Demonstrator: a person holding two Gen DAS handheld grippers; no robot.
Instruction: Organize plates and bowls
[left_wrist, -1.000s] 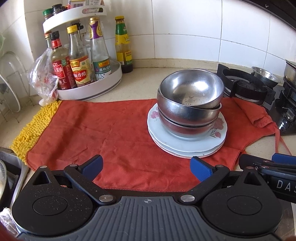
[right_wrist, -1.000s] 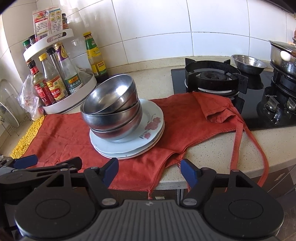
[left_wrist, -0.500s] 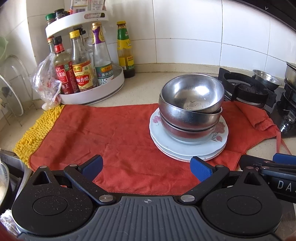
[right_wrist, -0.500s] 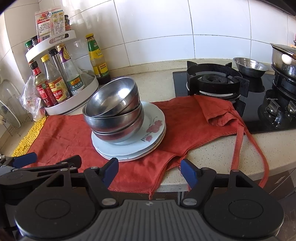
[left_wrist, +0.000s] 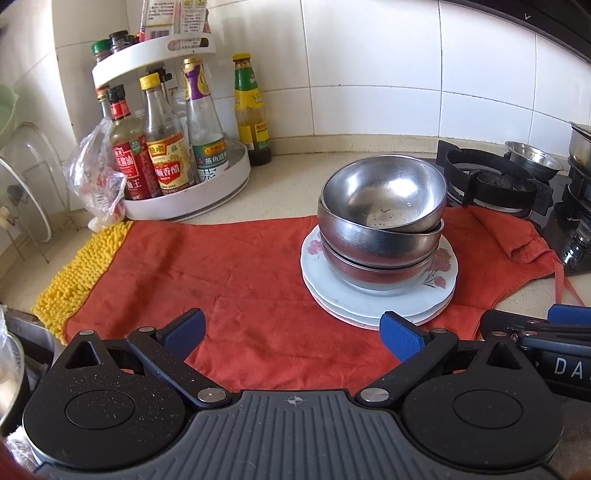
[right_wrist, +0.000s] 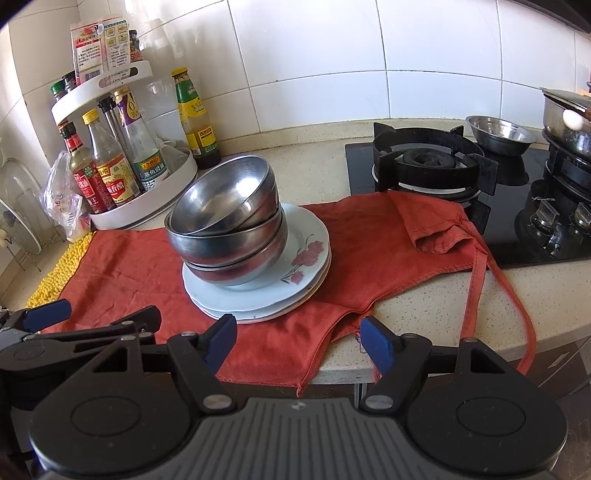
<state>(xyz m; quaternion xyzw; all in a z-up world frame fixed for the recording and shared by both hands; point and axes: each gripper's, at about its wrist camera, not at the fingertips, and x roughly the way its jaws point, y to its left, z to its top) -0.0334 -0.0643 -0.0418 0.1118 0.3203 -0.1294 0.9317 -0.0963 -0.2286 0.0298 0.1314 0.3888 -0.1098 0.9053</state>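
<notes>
Three steel bowls sit nested, the top one tilted, on a stack of white flowered plates on an orange cloth. My left gripper is open and empty, near the cloth's front edge, left of and in front of the stack. In the right wrist view the bowls and plates lie ahead to the left. My right gripper is open and empty at the counter's front edge.
A white two-tier rack of sauce bottles stands at the back left, with a plastic bag beside it. A gas hob with a small steel bowl and a pot is at the right. A yellow mat lies left.
Both grippers have drawn back and risen slightly, so the stack sits lower and a little farther in both views. Nothing on the counter moved.
</notes>
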